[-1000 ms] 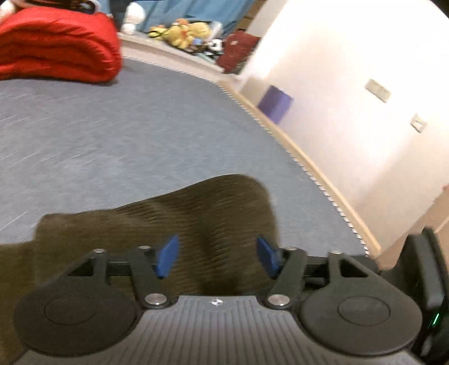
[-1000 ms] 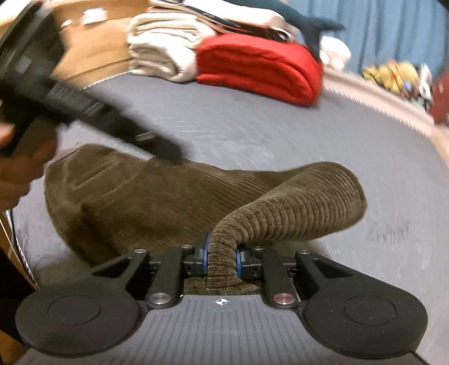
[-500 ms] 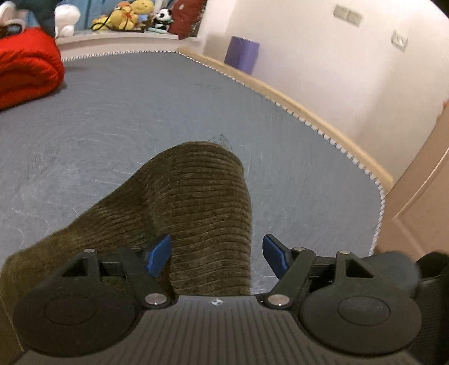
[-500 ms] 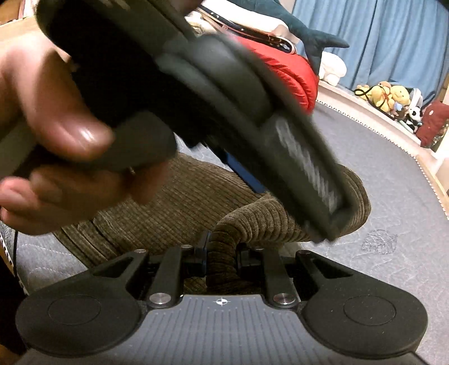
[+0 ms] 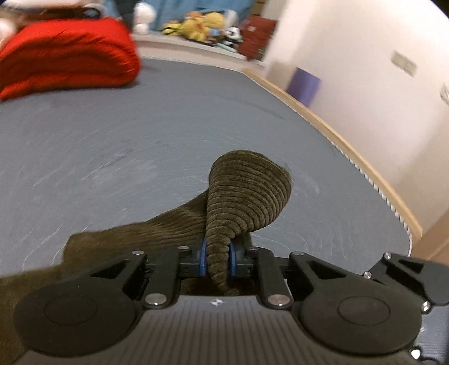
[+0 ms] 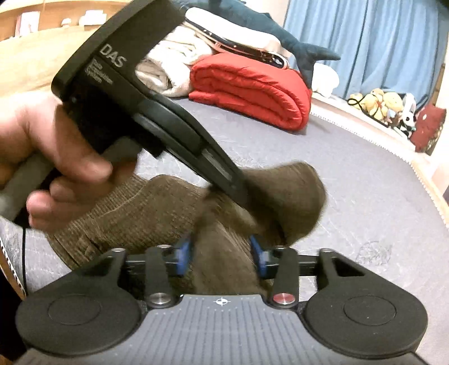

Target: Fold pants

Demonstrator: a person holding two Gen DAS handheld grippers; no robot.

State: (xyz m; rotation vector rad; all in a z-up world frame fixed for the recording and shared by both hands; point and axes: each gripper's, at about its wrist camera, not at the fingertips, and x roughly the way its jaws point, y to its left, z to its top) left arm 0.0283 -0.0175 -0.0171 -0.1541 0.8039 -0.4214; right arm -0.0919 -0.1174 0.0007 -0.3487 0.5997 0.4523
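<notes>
Olive corduroy pants point(image 5: 247, 191) lie bunched on the grey mattress point(image 5: 140, 126). My left gripper point(image 5: 218, 261) is closing, and its blue pads pinch a raised fold of the pants. In the right wrist view the pants point(image 6: 126, 213) spread out to the left, blurred in the middle. The jaws of my right gripper point(image 6: 221, 252) are opening; cloth lies loose between the parted blue pads point(image 6: 183, 252). A hand point(image 6: 56, 157) holds the left gripper's black housing point(image 6: 134, 92), which slants across this view down into the cloth.
A folded red quilt point(image 6: 252, 89) and white blankets point(image 6: 174, 67) lie at the far end, with a shark plush point(image 6: 280, 36) on top. Stuffed toys point(image 5: 196, 25) sit by the blue curtain point(image 6: 364, 42). The wooden bed edge point(image 5: 350, 151) runs along the wall, past a purple box point(image 5: 304, 84).
The left gripper swung over the pants and shut on a raised fold. The right gripper's jaws, earlier pinching a fold, have parted. The left gripper and hand moved into the right wrist view.
</notes>
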